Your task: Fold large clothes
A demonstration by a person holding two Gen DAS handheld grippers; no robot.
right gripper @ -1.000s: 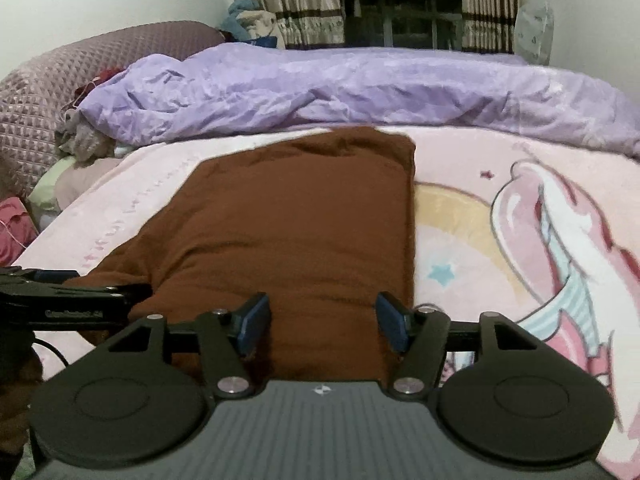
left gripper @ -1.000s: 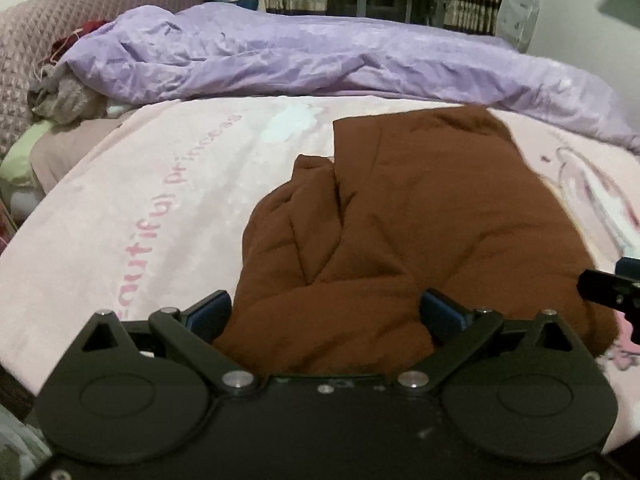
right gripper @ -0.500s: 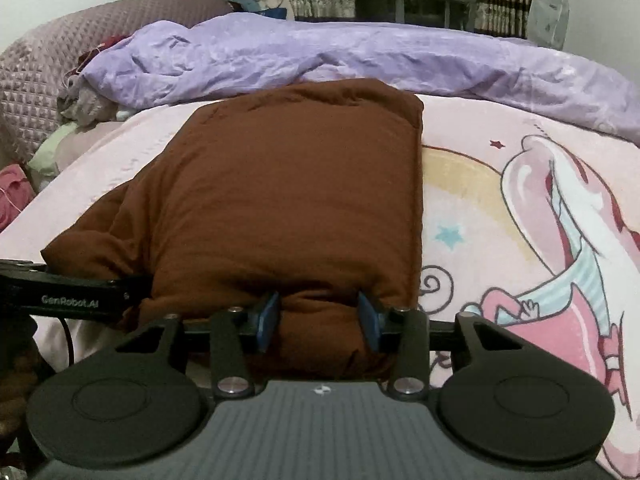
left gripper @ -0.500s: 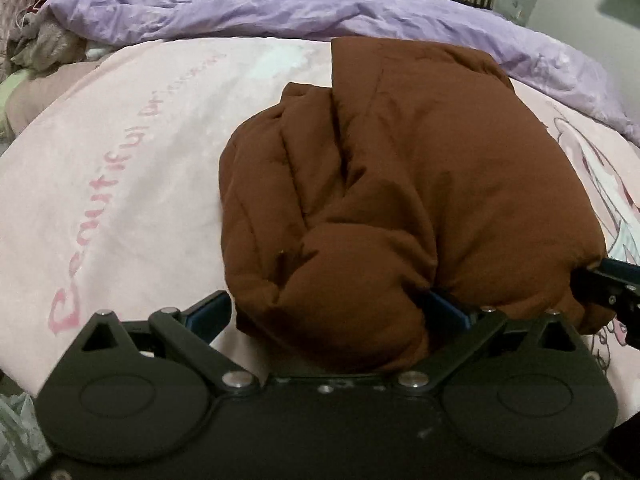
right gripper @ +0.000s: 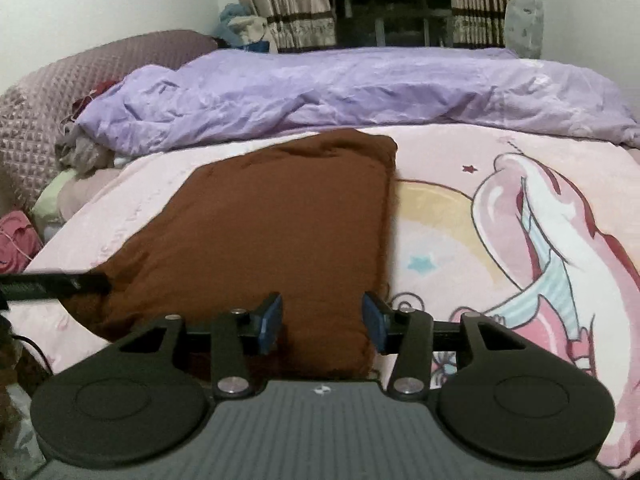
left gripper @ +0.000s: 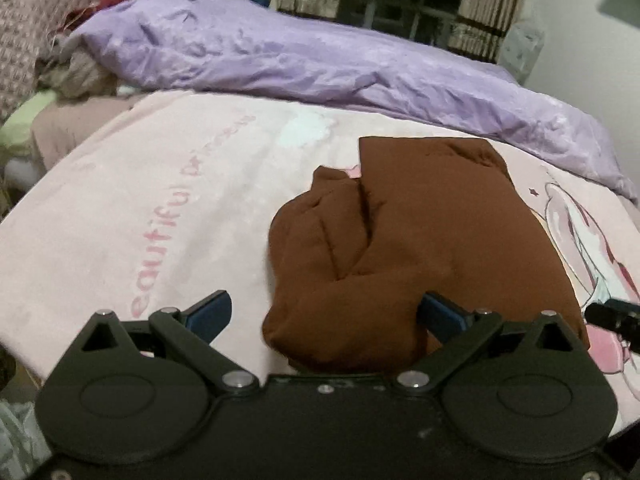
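Note:
A brown garment (left gripper: 420, 248) lies folded into a thick oblong on the pink blanket (left gripper: 140, 200), with a bunched sleeve part along its left side. My left gripper (left gripper: 326, 312) stands wide open at its near left corner. The right pad (left gripper: 440, 312) touches the cloth and the left pad is over bare blanket. In the right wrist view the garment (right gripper: 280, 220) reaches down between the pads of my right gripper (right gripper: 322, 324). Its jaws are opening, and the near edge of the cloth lies loose between them. The left gripper's finger (right gripper: 52, 284) shows at the garment's left edge.
A crumpled purple duvet (right gripper: 360, 88) runs across the far side of the bed. A quilted mauve headboard (right gripper: 80, 92) and a heap of clothes (right gripper: 84, 152) sit at the far left. The pink cartoon print (right gripper: 540, 220) covers the blanket right of the garment. Curtains hang behind.
Both grippers went forward against the garment's near edge, bunching it, then drew back; the garment lies flatter now. The right jaws narrowed onto the cloth, then widened.

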